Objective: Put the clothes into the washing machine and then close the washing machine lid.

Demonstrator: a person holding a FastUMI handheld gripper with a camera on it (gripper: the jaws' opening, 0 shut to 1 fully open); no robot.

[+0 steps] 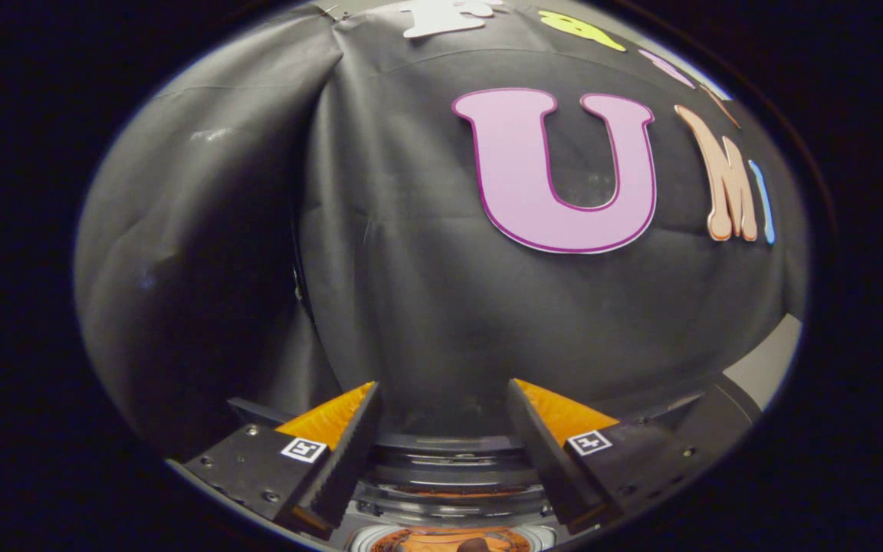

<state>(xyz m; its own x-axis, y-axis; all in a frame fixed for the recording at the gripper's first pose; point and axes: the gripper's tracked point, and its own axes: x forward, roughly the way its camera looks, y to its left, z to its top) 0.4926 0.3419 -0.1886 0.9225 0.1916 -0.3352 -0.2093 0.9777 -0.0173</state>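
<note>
The gripper is released, fingers spread with nothing between them. The washing machine lies at 6 o'clock, directly below the fingers, its round rim showing in the gap. Clothes cannot be made out. The next move probably goes downward.

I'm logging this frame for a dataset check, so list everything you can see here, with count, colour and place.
Booth wall: one, black cloth, hanging beyond the fingers, creased on one side.
Washing machine: one, dark ringed top with clear glossy bands, low between the fingers; whether its lid is open or closed cannot be told.
Orange item: one, inside the round opening below the fingers; too little shows to say what it is.
Pale surface: one light grey strip, beside the wall's lower edge.
Square markers: two, black and white, one on each finger mount.
Hand-held gripper: one, fingers open, nothing between them.
</note>
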